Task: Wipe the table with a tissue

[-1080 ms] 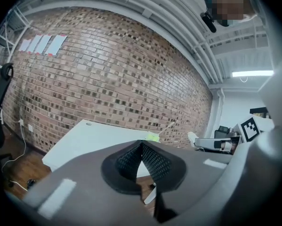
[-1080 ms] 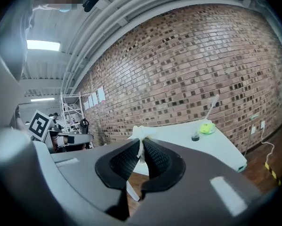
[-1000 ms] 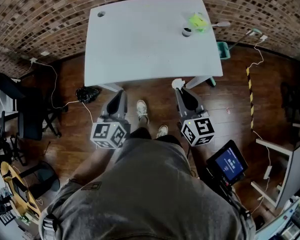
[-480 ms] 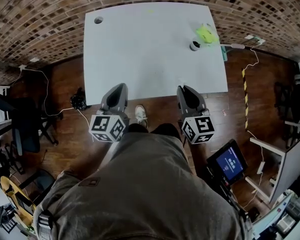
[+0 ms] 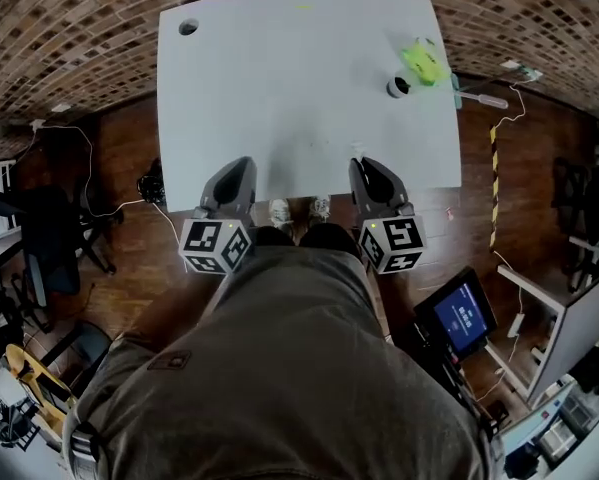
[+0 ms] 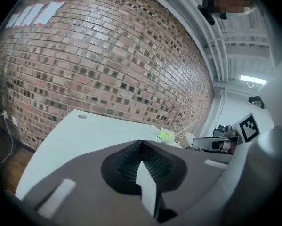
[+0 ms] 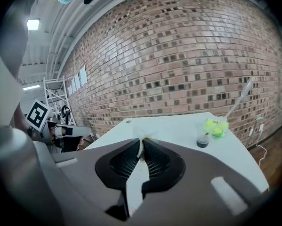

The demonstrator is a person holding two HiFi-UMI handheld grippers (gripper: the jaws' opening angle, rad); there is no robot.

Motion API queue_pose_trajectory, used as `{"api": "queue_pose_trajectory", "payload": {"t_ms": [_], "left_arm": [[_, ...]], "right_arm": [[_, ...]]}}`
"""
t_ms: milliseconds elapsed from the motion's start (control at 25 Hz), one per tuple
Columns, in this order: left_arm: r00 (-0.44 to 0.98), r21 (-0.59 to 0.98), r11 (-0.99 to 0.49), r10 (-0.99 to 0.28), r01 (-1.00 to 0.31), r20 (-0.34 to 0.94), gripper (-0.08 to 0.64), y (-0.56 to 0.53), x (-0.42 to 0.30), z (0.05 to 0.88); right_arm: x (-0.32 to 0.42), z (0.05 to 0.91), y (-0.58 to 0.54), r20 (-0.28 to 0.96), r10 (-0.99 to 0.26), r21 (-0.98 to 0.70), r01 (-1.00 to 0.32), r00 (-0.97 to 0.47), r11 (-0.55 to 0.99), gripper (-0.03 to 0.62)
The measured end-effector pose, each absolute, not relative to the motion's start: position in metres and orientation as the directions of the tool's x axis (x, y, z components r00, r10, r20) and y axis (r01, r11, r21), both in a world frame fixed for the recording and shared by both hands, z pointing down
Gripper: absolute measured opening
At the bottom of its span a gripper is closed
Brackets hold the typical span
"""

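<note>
A bare white table [image 5: 299, 88] stands against the brick wall. My right gripper [image 5: 359, 160] hangs over the table's near edge, shut on a small white tissue [image 5: 357, 152] whose crumpled tip sticks out past the jaws [image 7: 141, 136]. My left gripper [image 5: 241, 164] is at the near edge too, further left, shut with nothing between its jaws [image 6: 140, 145]. Both are held above the tabletop [image 7: 178, 128].
A small cup with dark contents [image 5: 397, 87] and a yellow-green packet [image 5: 420, 61] sit near the table's far right corner [image 7: 203, 139]. A cable hole [image 5: 187, 27] is at the far left corner. Cables, chairs and a screen [image 5: 461, 315] stand on the wooden floor around.
The person has stepped closer to the table. Both grippers have moved forward from over the floor to the table's near edge, the right still holding the tissue.
</note>
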State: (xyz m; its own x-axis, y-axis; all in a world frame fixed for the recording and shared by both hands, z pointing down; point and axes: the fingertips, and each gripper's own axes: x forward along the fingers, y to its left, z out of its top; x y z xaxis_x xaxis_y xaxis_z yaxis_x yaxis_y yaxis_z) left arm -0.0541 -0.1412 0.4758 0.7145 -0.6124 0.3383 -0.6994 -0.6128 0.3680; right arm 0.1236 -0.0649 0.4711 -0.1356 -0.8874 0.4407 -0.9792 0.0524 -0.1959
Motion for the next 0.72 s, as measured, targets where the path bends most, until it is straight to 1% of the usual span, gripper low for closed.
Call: {"api": "queue_pose_trajectory", "payload": {"t_ms": [320,560,720], "left_arm": [[0.676,0.369,-0.566,-0.613,-0.737,0.41,0.002,-0.142,-0.037,0.506],[0.62,0.375,-0.493,-0.614,-0.785,0.489,0.002,-0.129,-0.039,0.533],[0.596,0.377,-0.461,-0.616,-0.803,0.515,0.002,-0.129,-0.045,0.544]], "right_arm": [[0.138,0.53,-0.082,0.556,-0.806,-0.198,-0.974,-0.203,0.109,0.037],[0.132,0.582,-0.09,0.664,-0.691,-0.208,-0.958,-0.285,0.195,0.037],[0.123,0.611,-0.097,0.719,-0.619,-0.211,-0.948,-0.317,0.24,0.037]]}}
